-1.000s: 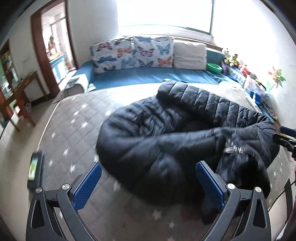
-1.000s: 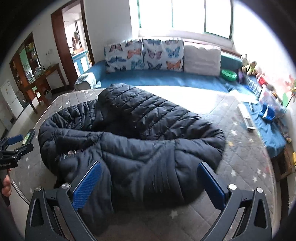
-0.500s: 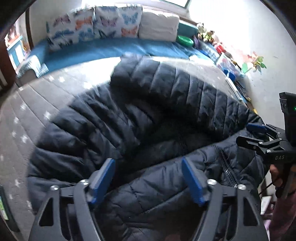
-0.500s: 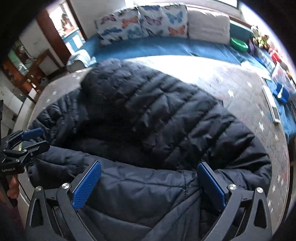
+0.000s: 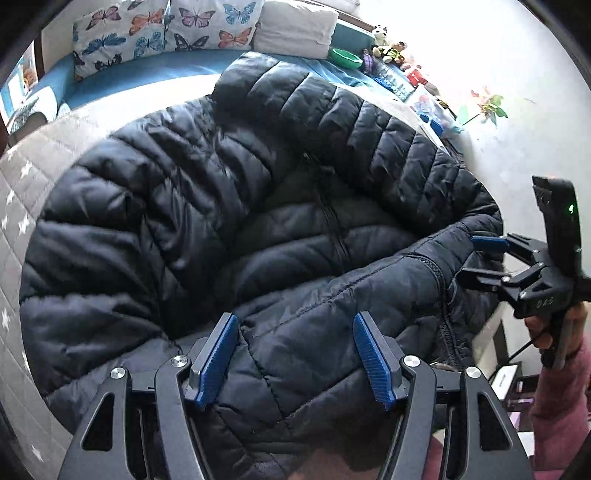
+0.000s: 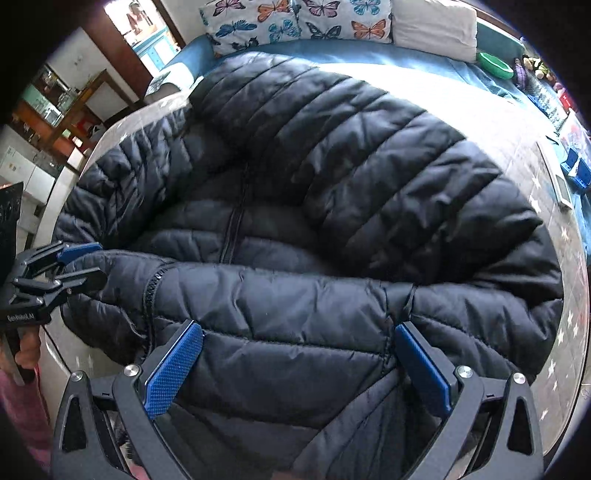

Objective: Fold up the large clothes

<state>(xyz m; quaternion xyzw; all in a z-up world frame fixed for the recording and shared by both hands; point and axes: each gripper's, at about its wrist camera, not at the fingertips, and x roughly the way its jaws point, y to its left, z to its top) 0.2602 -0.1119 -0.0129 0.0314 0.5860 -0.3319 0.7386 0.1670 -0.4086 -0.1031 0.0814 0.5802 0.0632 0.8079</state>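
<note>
A black puffer jacket (image 5: 229, 206) lies spread over a grey star-patterned quilt (image 5: 26, 166), its zipper running down the middle. My left gripper (image 5: 295, 321) points down at the near hem, and a thick fold of jacket fills the gap between its blue pads (image 5: 216, 354), which press on it. From the right wrist view, the left gripper (image 6: 99, 260) sits at the jacket's left corner. My right gripper (image 6: 297, 328) stands wide open over the near edge of the jacket (image 6: 332, 166), fabric lying loose between its pads. The right gripper (image 5: 469, 256) shows by the right corner.
Butterfly cushions (image 5: 166, 33) and a white pillow (image 5: 295, 26) line a blue bench (image 5: 147, 70) at the back. A green bowl (image 5: 345, 57) and toys sit at the far right. A doorway and wooden furniture (image 6: 70, 107) stand on the left. A pink sleeve (image 5: 561, 387) holds the right gripper.
Both grippers have dropped and tipped down onto the jacket's near edge. The left gripper's jaws have narrowed from wide open onto a fold of jacket. The right jaws stay wide.
</note>
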